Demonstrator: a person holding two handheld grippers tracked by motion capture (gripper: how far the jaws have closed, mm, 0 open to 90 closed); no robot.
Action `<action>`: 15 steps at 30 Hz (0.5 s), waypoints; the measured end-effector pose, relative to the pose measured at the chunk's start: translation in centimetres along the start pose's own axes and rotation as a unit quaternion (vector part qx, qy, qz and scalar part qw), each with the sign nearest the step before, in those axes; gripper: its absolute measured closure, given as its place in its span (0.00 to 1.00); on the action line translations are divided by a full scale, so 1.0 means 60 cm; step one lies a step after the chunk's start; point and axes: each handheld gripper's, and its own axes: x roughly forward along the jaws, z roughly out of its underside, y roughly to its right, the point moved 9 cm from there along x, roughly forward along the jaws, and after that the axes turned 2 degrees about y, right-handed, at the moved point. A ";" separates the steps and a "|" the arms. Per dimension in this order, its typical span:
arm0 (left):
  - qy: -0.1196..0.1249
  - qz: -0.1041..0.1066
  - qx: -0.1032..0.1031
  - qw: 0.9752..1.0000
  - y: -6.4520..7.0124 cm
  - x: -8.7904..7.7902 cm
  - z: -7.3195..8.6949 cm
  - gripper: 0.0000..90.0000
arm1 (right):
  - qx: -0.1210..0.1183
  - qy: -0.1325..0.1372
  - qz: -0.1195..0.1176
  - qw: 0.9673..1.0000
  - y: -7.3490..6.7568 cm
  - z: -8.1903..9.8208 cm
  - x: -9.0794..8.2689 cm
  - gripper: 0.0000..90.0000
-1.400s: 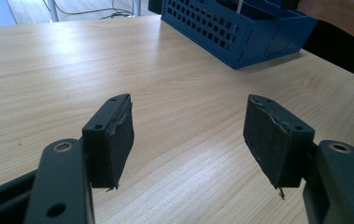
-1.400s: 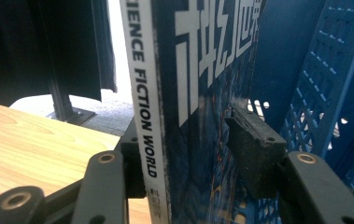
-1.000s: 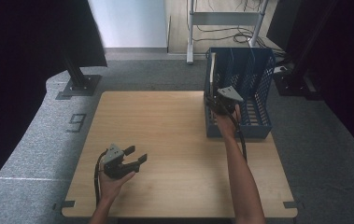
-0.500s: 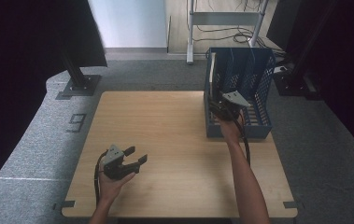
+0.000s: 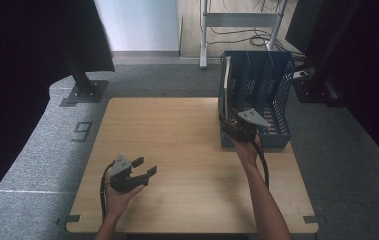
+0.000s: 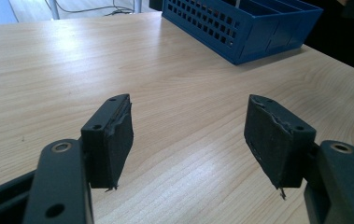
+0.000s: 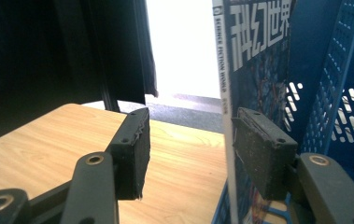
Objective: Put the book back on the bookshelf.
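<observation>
Standing upright in the blue rack (image 5: 277, 90), a magazine (image 7: 254, 70); right claw (image 7: 188, 154) apart beside its spine

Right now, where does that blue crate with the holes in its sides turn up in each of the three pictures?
High view: the blue crate stands at the table's far right, just beyond the right hand-held gripper.
Left gripper view: top right, lying across the table.
Right gripper view: along the right edge, behind the magazine.
Shared landmark: the light wooden tabletop.
</observation>
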 end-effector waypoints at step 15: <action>-0.012 0.008 0.007 1.000 0.011 0.010 0.008 0.36 | -0.005 -0.009 -0.022 1.000 -0.035 0.065 -0.095 0.51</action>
